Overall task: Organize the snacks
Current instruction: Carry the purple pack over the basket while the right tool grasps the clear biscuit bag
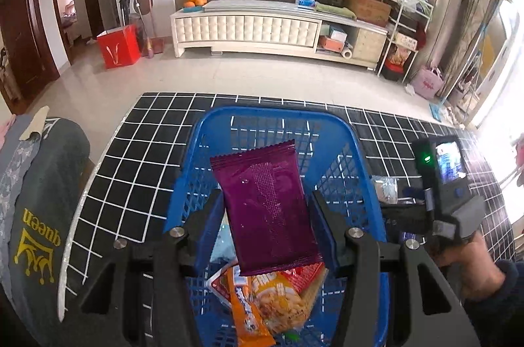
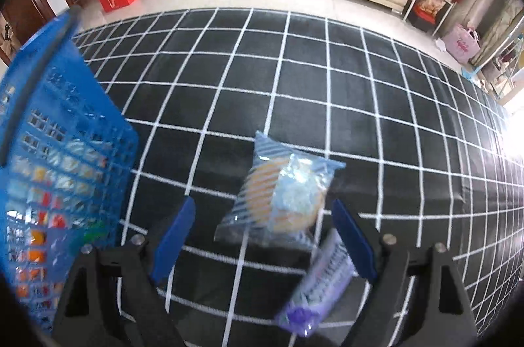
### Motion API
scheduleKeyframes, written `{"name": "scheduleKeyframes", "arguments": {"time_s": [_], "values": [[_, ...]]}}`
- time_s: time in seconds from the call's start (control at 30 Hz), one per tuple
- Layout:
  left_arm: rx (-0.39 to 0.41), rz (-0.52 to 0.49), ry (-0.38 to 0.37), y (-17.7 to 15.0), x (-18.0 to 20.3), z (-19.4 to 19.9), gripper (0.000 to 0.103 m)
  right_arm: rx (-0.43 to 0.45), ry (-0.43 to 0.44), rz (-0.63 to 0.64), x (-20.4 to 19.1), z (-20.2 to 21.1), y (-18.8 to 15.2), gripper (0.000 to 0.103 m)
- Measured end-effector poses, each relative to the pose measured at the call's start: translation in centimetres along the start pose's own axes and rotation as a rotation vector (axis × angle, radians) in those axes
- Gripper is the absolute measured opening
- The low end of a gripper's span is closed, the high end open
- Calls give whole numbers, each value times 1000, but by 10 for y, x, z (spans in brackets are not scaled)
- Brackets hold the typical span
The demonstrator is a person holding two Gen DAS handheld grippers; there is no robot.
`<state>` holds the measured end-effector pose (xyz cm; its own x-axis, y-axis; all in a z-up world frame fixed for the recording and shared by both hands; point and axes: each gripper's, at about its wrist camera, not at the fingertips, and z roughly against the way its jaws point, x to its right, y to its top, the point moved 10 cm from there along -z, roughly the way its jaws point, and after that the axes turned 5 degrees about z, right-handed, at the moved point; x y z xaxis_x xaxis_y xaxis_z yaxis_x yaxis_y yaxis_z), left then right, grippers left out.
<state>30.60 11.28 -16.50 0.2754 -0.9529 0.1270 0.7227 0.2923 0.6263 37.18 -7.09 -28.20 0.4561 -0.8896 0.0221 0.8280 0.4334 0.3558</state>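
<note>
Dangling purple snack packet (image 1: 268,209) over blue basket (image 1: 360,147), left hand-held gripper (image 1: 267,227).

A blue plastic mesh basket (image 1: 275,124) stood on the black white-gridded tablecloth (image 2: 327,78), with a purple foil packet (image 1: 267,206) above its opening, between the left gripper's (image 1: 267,232) fingers. Under that lay an orange snack bag (image 1: 271,304) (inside the basket). Right of the basket, a clear striped biscuit packet (image 2: 278,193) lay on the cloth; a lilac wrapped packet (image 2: 317,284) lay nearer, beside it.
</note>
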Motion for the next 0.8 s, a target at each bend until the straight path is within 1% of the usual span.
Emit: {"name": "scheduleKeyframes", "arguments": {"time_s": [0.07,0.17,0.2,0.23,0.27,0.3,0.37,0.47,0.53,0.67,0.77,0.8], "values": [[-3,0,-5,1,-2,-3,50,-13,0,1,-1,-9,0,88],[-15,13,-4,1,-7,-10,50,2,-18,21,-1,-11,1,87],[-17,19,-2,1,-8,-12,50,9,-27,30,-1,-11,2,80],[-23,26,2,0,-10,-14,50,20,-40,42,0,-11,1,76],[-28,28,3,-1,-11,-16,50,30,-55,59,0,-10,0,66],[-34,31,6,-2,-13,-18,50,38,-63,78,1,-10,-1,62],[-42,36,5,-3,-14,-19,50,60,-54,100,-1,-8,-3,61],[-61,37,-14,-4,-12,-22,50,65,-44,110,-1,-5,-7,58],[-70,27,-28,-2,-10,-26,50,77,-15,97,-1,1,-8,58],[-113,28,-35,2,-6,-37,50,129,14,82,-7,24,-8,58],[-136,-11,-37,4,4,-46,51,170,37,66,-9,44,-6,58],[-141,-23,-30,4,6,-49,51,187,29,75,-11,49,-4,58]]}}
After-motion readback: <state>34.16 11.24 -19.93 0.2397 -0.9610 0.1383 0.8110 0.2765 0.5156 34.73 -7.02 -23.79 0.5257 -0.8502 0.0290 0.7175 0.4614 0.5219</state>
